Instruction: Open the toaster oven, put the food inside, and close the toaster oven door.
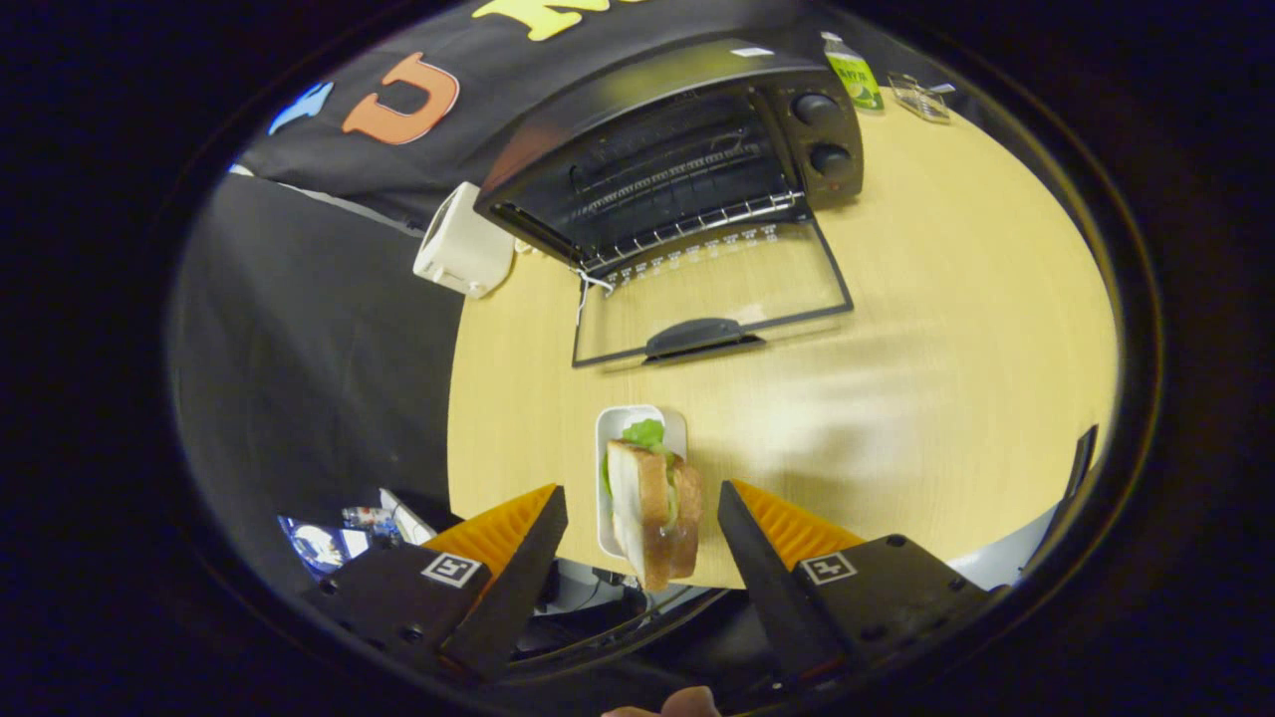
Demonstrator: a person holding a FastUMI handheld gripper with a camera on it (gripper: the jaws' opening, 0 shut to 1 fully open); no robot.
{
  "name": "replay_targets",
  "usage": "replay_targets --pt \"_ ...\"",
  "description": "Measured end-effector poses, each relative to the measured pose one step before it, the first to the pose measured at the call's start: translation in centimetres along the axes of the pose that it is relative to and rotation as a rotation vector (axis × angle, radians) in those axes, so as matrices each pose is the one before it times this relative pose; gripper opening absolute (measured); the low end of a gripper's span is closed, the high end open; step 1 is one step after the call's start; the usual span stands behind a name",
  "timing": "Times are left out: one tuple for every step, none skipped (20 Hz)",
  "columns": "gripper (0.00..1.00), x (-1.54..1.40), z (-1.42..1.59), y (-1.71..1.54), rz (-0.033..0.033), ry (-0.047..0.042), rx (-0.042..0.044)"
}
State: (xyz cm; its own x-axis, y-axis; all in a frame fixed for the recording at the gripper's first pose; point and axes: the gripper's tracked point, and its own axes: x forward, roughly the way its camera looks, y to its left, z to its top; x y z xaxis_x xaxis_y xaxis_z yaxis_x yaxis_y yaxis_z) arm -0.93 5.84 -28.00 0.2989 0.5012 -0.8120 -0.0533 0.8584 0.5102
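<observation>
No legible text; bottle label and toaster oven markings too small.

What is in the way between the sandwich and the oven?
Nothing visible. The sandwich sits on its white tray between the open gripper jaws, untouched. Bare table lies ahead, then the toaster oven, its door folded flat and the rack showing.

We look from the gripper camera, steeply down onto the wooden table. Its spread fingers frame the bottom centre. The sandwich sits close between them; the open toaster oven stands farther off, upper centre.
</observation>
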Motion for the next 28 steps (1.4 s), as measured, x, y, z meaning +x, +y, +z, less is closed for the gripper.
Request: replay_targets --pt "1.0 0.355 -0.398 -0.167 0.00414 0.01278 0.00094" --pt "1.0 0.328 -0.474 -0.023 0.00325 0.01869 0.00552" --pt "1.0 0.636 -0.365 -0.033 0.00948 0.02189 0.0044" --pt "1.0 0.449 -0.244 -0.088 0.00677 0.01289 -0.00142" --pt "1.0 0.64 -0.116 -0.201 0.00696 0.01623 -0.00211" --pt "1.0 0.35 -0.077 -0.166 0.0072 0.00804 0.00863" --pt "1.0 0.492 0.094 -0.276 0.00717 0.01675 0.01971" --pt "0.99 0.126 -0.275 -0.093 0.00843 0.01474 0.02334" --pt "0.98 0.355 0.063 0.081 0.02161 0.01515 0.02783" --pt "0.97 0.24 -0.17 0.17 0.01788 0.01218 0.01642" --pt "0.94 0.05 0.07 0.029 0.01162 0.00415 0.00993" --pt "0.85 0.07 -0.013 -0.028 0.00422 0.00412 -0.00052" --pt "0.77 0.078 0.023 -0.04 0.00631 0.00091 0.00023" --pt "0.67 0.095 -0.089 0.057 0.00857 0.01145 0.00832" --pt "0.58 -0.143 -0.166 0.242 0.01275 0.011 0.01476" --pt "0.48 -0.194 0.05 0.109 0.00772 0.00764 0.00197" --pt "0.45 -0.023 -0.038 0.098 0.00081 -0.00087 -0.0123" --pt "0.41 -0.315 -0.169 0.148 0.00245 0.00329 -0.01773" --pt "0.4 -0.196 0.062 0.306 0.01111 -0.00293 -0.00381" --pt "0.39 -0.378 -0.006 0.405 0.01735 -0.00427 0.00697" --pt "0.38 -0.417 0.094 0.409 0.02008 -0.00638 0.00824" --pt "0.38 -0.486 0.084 0.378 0.01994 -0.00646 0.0046" --pt "0.37 -0.486 0.201 0.506 0.02672 -0.01134 0.00938" --pt "0.37 -0.496 0.229 0.511 0.02705 -0.01261 0.01041" --pt "0.37 -0.468 0.486 0.76 0.04127 -0.02556 0.00288" --pt "0.37 -0.354 0.646 0.733 0.04374 -0.03118 0.00123" --pt "0.37 -0.308 0.607 0.576 0.04001 -0.03062 0.00862" --pt "0.37 -0.1 0.757 0.423 0.03461 -0.03511 0.01144"
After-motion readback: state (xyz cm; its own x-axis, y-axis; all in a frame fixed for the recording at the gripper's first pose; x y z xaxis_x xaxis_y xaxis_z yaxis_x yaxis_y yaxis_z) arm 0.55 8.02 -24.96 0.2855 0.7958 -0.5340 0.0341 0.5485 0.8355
